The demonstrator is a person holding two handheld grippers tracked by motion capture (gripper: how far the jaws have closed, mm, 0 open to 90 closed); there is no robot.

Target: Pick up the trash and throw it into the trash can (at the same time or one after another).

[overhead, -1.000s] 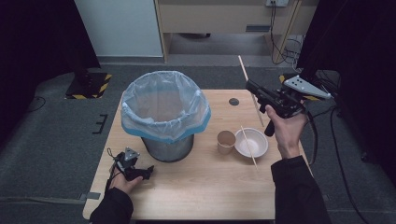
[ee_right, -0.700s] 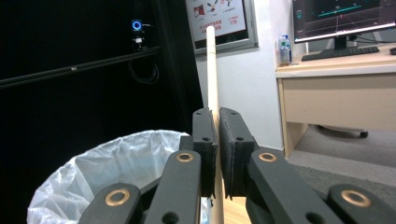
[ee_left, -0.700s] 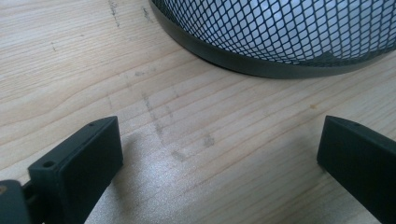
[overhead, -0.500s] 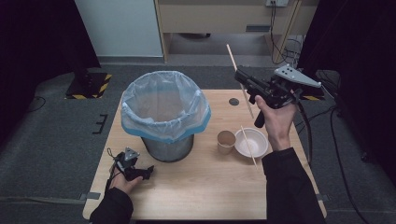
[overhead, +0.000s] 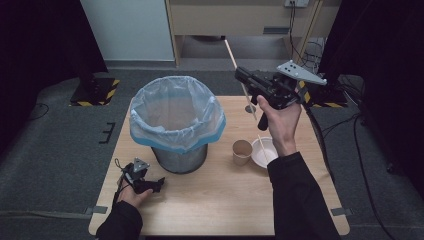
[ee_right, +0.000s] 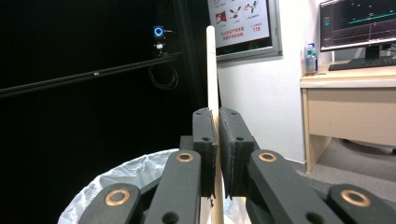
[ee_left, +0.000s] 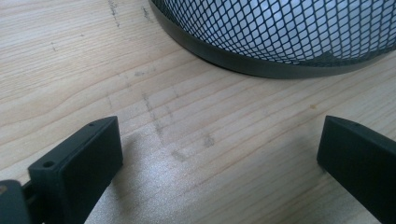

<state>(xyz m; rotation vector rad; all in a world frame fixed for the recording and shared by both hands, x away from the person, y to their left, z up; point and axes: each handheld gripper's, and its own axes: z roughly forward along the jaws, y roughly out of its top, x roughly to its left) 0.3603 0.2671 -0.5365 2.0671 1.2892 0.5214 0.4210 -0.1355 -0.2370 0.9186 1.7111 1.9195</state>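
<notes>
Two hand-held grippers are seen at a wooden desk [overhead: 215,210], which carries everything else. Largest on it is a mesh waste bin [overhead: 177,125] lined with a pale blue bag, standing at the left-centre. To its right, near one another, a small brown paper cup [overhead: 242,151] and a white bowl [overhead: 265,152] are set; a second thin stick [overhead: 262,146] appears to be resting in the bowl, though this is hard to confirm from above.

The right hand-held gripper [overhead: 243,76] is held raised above the desk, right of the bin, with its jaws closed tight on a thin wooden stick [ee_right: 212,79]. The stick is gripped partway along its length, so that a long part stands out beyond the jaws and a shorter part hangs behind.

The left hand-held gripper [ee_left: 219,154] is rested low on the desk just in front of the bin's base, its jaws spread wide with nothing between them.

The stick is judged to be very light, stiff and smooth, and easily snapped or pivoted if pinched at one end; a hold nearer the middle is likely to be steadier.
</notes>
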